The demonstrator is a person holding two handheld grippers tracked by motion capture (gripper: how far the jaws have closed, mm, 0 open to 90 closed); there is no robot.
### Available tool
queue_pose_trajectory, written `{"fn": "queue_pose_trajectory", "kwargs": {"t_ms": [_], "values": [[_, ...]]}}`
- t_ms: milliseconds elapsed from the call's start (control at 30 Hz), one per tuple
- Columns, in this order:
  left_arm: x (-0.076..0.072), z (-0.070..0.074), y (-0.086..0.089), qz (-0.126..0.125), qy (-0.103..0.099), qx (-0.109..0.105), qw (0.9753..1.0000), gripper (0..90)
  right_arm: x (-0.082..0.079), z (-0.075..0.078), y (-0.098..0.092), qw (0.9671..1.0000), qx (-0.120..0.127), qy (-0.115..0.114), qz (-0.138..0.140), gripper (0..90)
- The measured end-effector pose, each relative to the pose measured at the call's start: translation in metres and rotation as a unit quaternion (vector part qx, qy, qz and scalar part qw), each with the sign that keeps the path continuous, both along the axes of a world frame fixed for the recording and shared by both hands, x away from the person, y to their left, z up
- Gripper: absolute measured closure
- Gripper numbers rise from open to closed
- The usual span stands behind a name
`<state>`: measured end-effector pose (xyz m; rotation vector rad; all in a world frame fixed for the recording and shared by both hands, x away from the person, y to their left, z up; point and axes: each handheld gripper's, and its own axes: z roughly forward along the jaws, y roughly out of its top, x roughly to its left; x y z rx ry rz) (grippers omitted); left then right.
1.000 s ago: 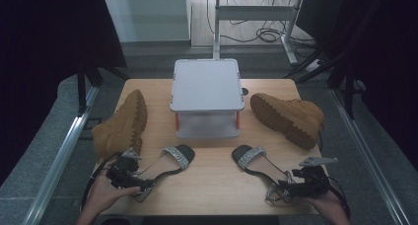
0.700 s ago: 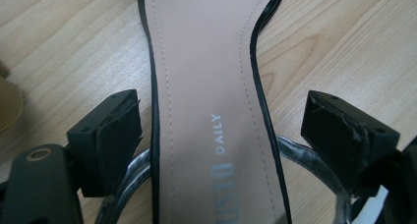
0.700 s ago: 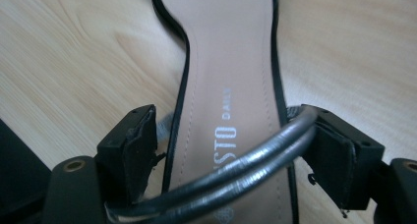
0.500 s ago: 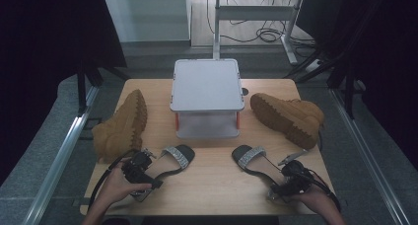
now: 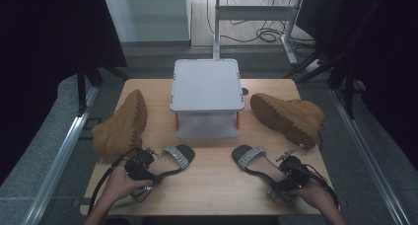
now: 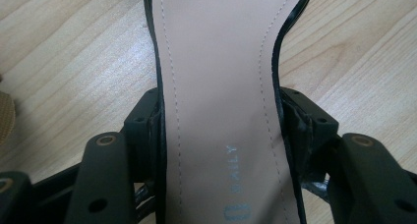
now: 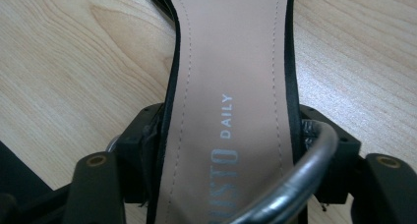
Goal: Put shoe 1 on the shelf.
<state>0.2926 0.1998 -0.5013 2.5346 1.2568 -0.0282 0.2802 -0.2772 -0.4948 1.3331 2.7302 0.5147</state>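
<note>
Two black sandals with glittering toe straps lie on the wooden table. My left gripper (image 5: 141, 168) is at the heel of the left sandal (image 5: 173, 157). In the left gripper view its jaws press both edges of that sandal's pink insole (image 6: 221, 81), gripper (image 6: 221, 118) shut on it. My right gripper (image 5: 290, 176) is at the heel of the right sandal (image 5: 252, 157). In the right gripper view the gripper (image 7: 233, 128) clamps the right sandal's insole (image 7: 231, 62), printed "DAILY", from both sides, and a metal ring (image 7: 300, 177) curves across its right jaw.
A white two-level rack (image 5: 207, 87) stands at the table's middle back. A tan boot (image 5: 121, 126) lies on its side at the left, another tan boot (image 5: 288, 115) at the right. The table edge (image 5: 207, 212) runs just behind my hands.
Both hands have moved forward and inward. The grippers now sit over the sandals' heels with the jaws around the insoles. The sandals, boots and rack stay where they were.
</note>
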Motion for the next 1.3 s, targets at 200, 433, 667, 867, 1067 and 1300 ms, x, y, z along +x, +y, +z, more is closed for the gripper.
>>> {"fn": "queue_pose_trajectory", "kwargs": {"t_ms": [200, 433, 667, 867, 1067, 1300], "values": [[-0.001, -0.001, 0.002, 0.004, -0.006, -0.011, 0.9999, 41.4, 0.000, 0.001, -0.003, 1.0000, 0.008, -0.002, -0.002, 36.3], [-0.005, -0.002, 0.006, 0.015, -0.021, -0.032, 0.9992, 41.8, 0.000, 0.000, -0.011, 0.9991, 0.041, -0.007, -0.009, 36.8], [-0.008, 0.001, 0.009, 0.018, -0.029, -0.042, 0.9985, 41.9, 0.002, 0.004, -0.013, 0.9980, 0.061, -0.011, -0.015, 36.9], [-0.009, 0.004, 0.011, 0.021, -0.034, -0.046, 0.9981, 41.9, 0.000, 0.004, -0.008, 0.9994, 0.028, -0.019, 0.000, 36.4], [-0.008, 0.001, 0.012, 0.016, -0.029, -0.042, 0.9986, 42.0, 0.006, 0.002, -0.005, 0.9998, 0.015, 0.009, 0.003, 26.3], [-0.008, 0.000, 0.012, 0.018, -0.028, -0.044, 0.9985, 42.0, 0.022, 0.005, 0.014, 0.9989, -0.023, 0.029, 0.029, 26.3]]}}
